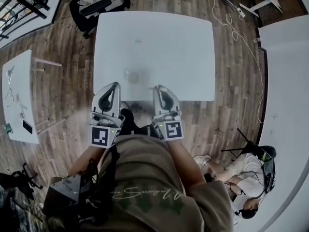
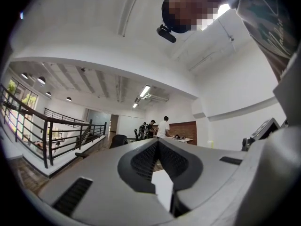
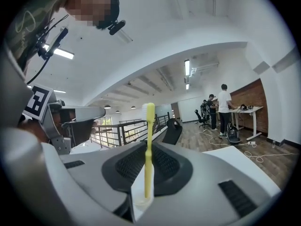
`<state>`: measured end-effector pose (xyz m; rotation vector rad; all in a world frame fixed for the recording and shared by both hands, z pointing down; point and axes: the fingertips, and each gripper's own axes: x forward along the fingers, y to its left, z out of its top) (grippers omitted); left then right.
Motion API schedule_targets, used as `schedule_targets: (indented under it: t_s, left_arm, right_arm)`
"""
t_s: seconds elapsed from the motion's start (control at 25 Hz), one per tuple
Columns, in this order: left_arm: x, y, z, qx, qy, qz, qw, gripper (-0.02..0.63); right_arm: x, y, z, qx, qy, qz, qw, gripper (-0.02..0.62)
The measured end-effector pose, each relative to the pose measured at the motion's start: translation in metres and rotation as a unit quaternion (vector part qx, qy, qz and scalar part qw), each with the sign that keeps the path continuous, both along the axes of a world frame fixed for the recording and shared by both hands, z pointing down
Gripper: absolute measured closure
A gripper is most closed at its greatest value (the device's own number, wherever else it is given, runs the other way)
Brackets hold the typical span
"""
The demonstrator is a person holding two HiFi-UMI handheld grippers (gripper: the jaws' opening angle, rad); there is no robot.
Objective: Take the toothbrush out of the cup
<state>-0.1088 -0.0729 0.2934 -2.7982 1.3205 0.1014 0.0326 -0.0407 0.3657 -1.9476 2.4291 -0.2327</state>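
A clear cup (image 1: 133,76) stands on the white table (image 1: 183,37) near its front edge, and I see nothing in it. My right gripper (image 1: 159,87) hovers just right of the cup, over the table's front edge, and points level. In the right gripper view a yellow toothbrush (image 3: 149,126) stands upright between the pads of this gripper (image 3: 148,147), bristles on top. My left gripper (image 1: 115,85) is level just left of the cup. Its pads (image 2: 146,159) meet at the tips with nothing between them. The cup is hidden in both gripper views.
A black office chair (image 1: 94,6) stands at the table's far left corner. A small white side table (image 1: 17,100) with loose items is at the left, cables (image 1: 231,23) lie on the wood floor, and a long white desk (image 1: 285,81) runs along the right. A person (image 1: 246,173) sits at lower right.
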Motion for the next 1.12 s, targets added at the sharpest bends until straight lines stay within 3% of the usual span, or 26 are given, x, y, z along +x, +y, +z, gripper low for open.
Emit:
schedule_targets:
  t_s: [0.24,0.48,0.72,0.96,1.12]
  left_arm:
    - [0.090,0.028,-0.018,-0.001,-0.008,-0.034,0.9994,0.595]
    - [0.143,0.062,-0.019,-0.002,-0.006,-0.088,0.9961,0.594]
    - [0.162,0.073,0.006,0.006,-0.045,-0.102,0.9937,0.594]
    - [0.180,0.067,0.005,0.014,-0.026,-0.097,0.9948,0.594]
    - [0.187,0.068,0.012,0.024,-0.025,-0.088,0.9956,0.594]
  right_arm:
    - [0.077,0.027,-0.006,0.009,-0.021,-0.023,0.999,0.558]
    - [0.147,0.046,-0.016,0.016,-0.019,-0.064,0.998,0.558]
    - [0.179,0.046,-0.012,0.019,-0.029,-0.048,0.998,0.558]
    - [0.186,0.054,0.002,-0.016,-0.029,-0.067,0.997,0.558]
    - [0.201,0.050,0.012,0.010,-0.029,-0.064,0.998,0.558]
